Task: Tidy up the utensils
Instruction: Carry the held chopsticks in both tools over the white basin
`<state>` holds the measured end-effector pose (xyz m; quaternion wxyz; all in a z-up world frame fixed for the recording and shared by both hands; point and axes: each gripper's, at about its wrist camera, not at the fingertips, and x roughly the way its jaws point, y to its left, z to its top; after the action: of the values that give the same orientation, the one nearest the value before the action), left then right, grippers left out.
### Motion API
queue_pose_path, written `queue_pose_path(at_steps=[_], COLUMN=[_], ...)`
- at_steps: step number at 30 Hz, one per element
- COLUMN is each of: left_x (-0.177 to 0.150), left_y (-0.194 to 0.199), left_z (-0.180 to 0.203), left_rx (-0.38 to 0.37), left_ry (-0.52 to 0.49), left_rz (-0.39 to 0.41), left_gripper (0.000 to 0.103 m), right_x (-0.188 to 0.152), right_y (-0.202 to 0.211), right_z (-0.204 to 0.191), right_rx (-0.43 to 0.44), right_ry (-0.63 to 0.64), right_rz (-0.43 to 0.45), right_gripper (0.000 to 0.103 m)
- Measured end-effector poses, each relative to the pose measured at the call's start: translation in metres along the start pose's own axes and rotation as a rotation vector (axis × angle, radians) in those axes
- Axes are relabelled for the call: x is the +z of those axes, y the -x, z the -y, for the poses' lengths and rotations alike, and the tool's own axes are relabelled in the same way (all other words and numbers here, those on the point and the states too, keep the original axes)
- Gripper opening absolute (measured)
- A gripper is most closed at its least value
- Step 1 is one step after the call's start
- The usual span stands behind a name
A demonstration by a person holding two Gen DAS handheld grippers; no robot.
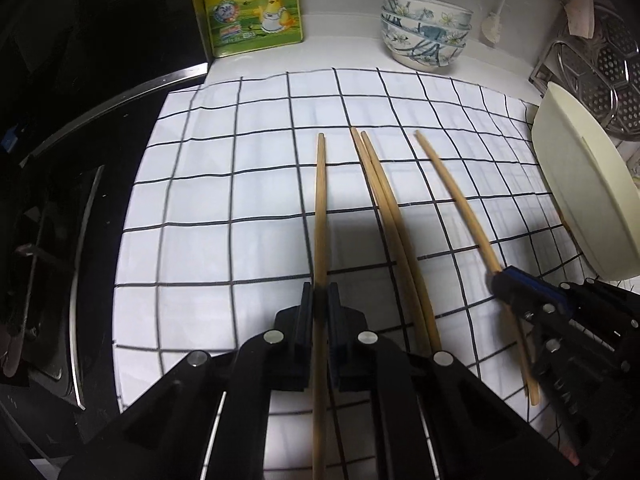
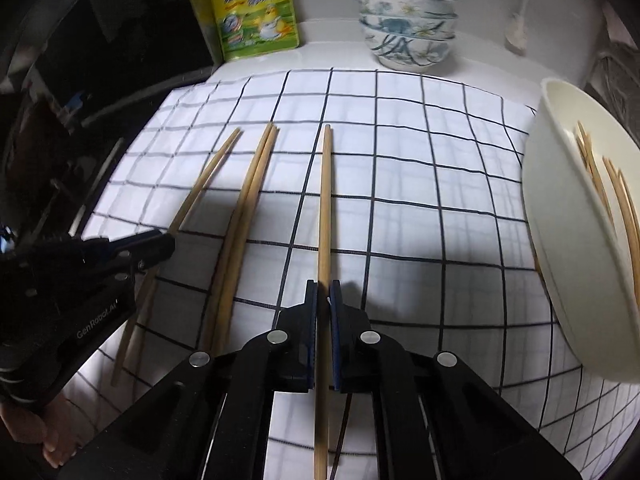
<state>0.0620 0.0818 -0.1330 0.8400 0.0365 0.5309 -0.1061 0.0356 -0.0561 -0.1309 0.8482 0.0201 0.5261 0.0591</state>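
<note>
Wooden chopsticks lie lengthwise on a white checked cloth [image 1: 260,168]. My left gripper [image 1: 320,300] is shut on the leftmost chopstick [image 1: 321,208], which also shows in the right wrist view [image 2: 208,180]. A pair of chopsticks [image 1: 384,208] lies between the grippers, also seen in the right wrist view [image 2: 248,200]. My right gripper [image 2: 323,296] is shut on the rightmost chopstick [image 2: 325,208], which shows in the left wrist view [image 1: 456,200]. The right gripper [image 1: 504,280] and left gripper [image 2: 160,240] each show in the other view.
A cream basin [image 2: 568,240] at the cloth's right edge holds several more chopsticks [image 2: 608,192]. Stacked patterned bowls [image 1: 424,32] and a yellow seasoning pouch [image 1: 248,8] stand at the back. A black stove [image 1: 60,200] lies left, a metal rack [image 1: 600,64] at the far right.
</note>
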Motion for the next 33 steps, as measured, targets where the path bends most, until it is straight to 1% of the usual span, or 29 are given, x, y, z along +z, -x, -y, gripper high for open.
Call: queue_pose_path(at_steps=[6,10,13,16,24,28,33], left_x=[0.002,0.014,0.027,0.040,0.072,0.086,0.102], left_y=[0.030,0.056,0.071,0.081,0.091,0.088,0.079], left_z=[0.007,0.025,0.049,0.078,0.166,0.210,0.257], left_rx=[-0.003,-0.018,-0.045,-0.073,-0.147,-0.171,-0.176], left_ry=[-0.012,-0.031,-0.049,-0.080,-0.180,-0.224,-0.276], left_rz=[0.023,0.078,0.106,0.132,0.167,0.174,0.178], left_gripper=[0.007,0.007,0.007,0.007,0.007,0.007,0.007], right_x=[0.003,0.005,0.007,0.010,0.008,0.005,0.000], right_y=[0.035,0.065,0.086,0.105,0.141,0.148,0.144], right_z=[0.006,0.017,0.033,0.056,0.144,0.182,0.232], right_rx=[0.041,0.058,0.048,0.025,-0.040,-0.067,-0.071], right_ry=[-0.027,-0.043,-0.054,-0.076,-0.203,-0.242,-0.299], right_rz=[0.041,0.090,0.118,0.152,0.220,0.231,0.220], right_gripper=[0.006,0.006,0.006,0.006,0.006,0.006,0.006])
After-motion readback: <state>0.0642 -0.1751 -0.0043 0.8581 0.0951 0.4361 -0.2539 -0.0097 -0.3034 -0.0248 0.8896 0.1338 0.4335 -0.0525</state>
